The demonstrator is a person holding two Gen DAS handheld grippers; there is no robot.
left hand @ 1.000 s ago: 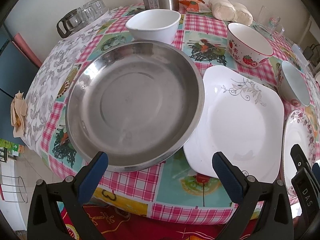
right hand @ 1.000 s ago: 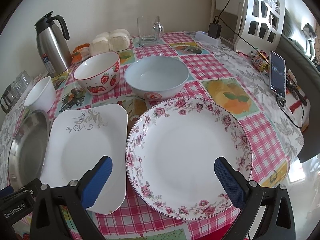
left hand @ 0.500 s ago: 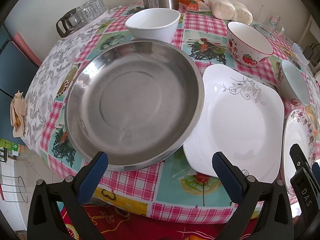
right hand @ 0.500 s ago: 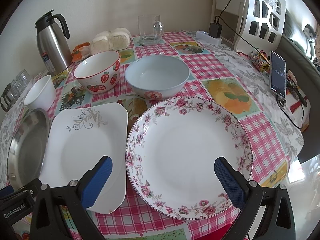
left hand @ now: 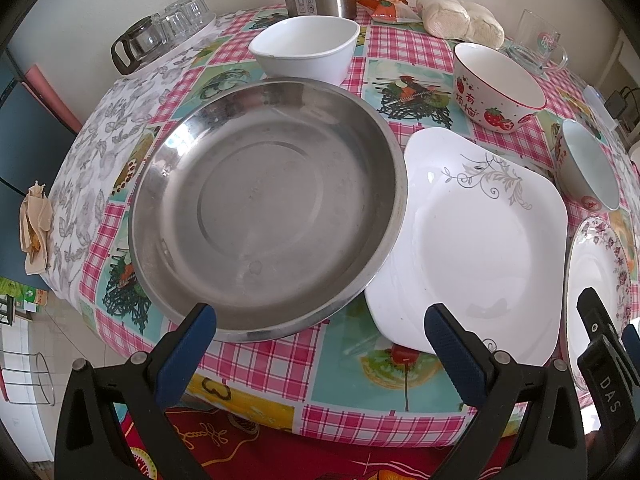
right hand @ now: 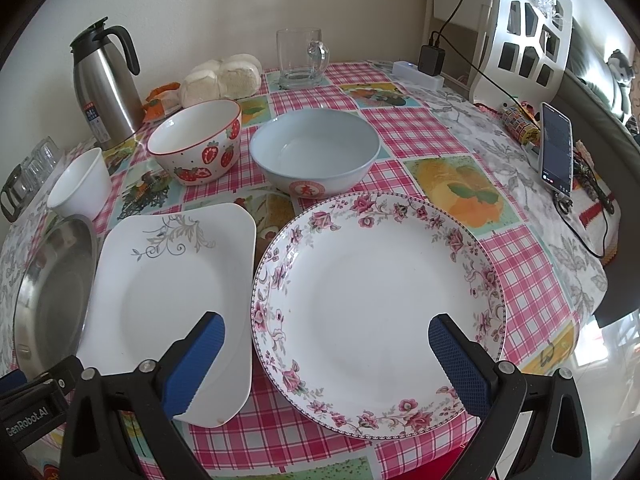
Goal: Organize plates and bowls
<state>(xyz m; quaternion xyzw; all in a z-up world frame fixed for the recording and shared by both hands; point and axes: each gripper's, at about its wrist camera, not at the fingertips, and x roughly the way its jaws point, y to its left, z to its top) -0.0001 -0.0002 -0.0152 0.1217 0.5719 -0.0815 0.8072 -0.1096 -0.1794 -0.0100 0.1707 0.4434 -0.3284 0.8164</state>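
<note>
A steel round plate (left hand: 264, 208) lies at the table's left, its rim over the edge of a white square plate (left hand: 476, 240) beside it. A floral round plate (right hand: 376, 304) sits to the right. Behind stand a small white bowl (left hand: 306, 46), a strawberry bowl (right hand: 198, 140) and a pale blue bowl (right hand: 316, 152). My left gripper (left hand: 320, 334) is open near the table's front edge, before the steel plate. Over the floral plate's near rim my right gripper (right hand: 326, 344) is open, holding nothing.
A steel thermos (right hand: 106, 80), wrapped buns (right hand: 222, 78) and a glass mug (right hand: 302, 56) stand at the back. Glass cups (left hand: 168, 30) sit far left. A phone (right hand: 556, 148) with cables lies at the right edge. The checked tablecloth (right hand: 420, 132) curves down at the near edge.
Both grippers have crept slightly forward and stay open. No dish has moved.
</note>
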